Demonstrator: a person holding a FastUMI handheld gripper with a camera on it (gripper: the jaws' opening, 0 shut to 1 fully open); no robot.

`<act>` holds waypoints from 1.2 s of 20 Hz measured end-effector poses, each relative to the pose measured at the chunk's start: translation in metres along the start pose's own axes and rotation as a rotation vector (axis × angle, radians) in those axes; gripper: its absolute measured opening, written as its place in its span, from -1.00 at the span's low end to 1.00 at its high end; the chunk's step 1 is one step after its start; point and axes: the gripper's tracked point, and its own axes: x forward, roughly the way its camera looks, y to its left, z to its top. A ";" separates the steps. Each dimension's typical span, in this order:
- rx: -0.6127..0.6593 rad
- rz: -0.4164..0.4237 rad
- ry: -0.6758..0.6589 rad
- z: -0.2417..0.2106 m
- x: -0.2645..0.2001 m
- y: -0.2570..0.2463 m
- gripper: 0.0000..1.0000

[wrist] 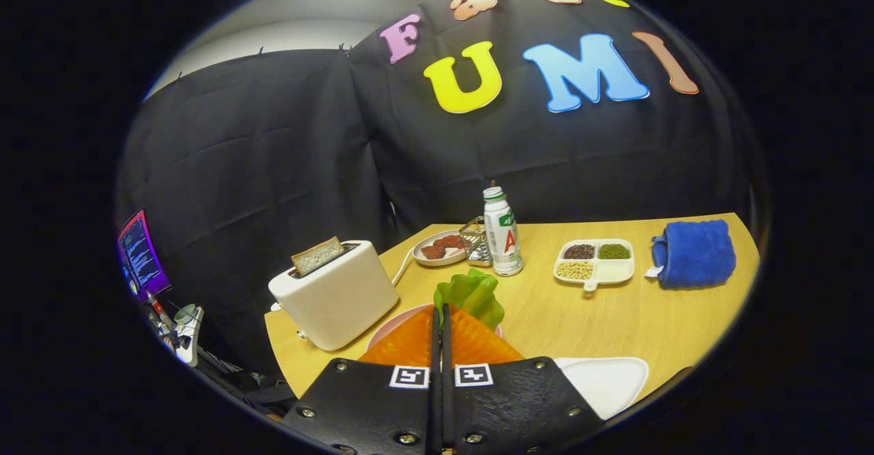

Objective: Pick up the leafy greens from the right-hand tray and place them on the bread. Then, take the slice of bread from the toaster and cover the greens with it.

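My gripper [441, 310] is shut on the leafy greens [472, 295], a ruffled green leaf that sticks out past the fingertips. It hangs over a pink plate [389, 328], most of which the fingers hide; whatever lies on the plate is hidden from me. Just left of the plate stands a white toaster [334, 298] with a slice of bread [317, 255] poking up from its slot. A white tray [608, 381] lies to the right of the fingers, near the table's front edge.
Beyond the greens stand a white bottle [503, 233], a small wire rack [477, 240] and a plate of reddish patties [440, 248]. A divided dish of beans [595, 261] and a rolled blue towel [693, 253] lie further right on the wooden table [580, 318].
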 end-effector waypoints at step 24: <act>-0.092 -0.201 0.169 -0.078 0.077 -0.051 -0.01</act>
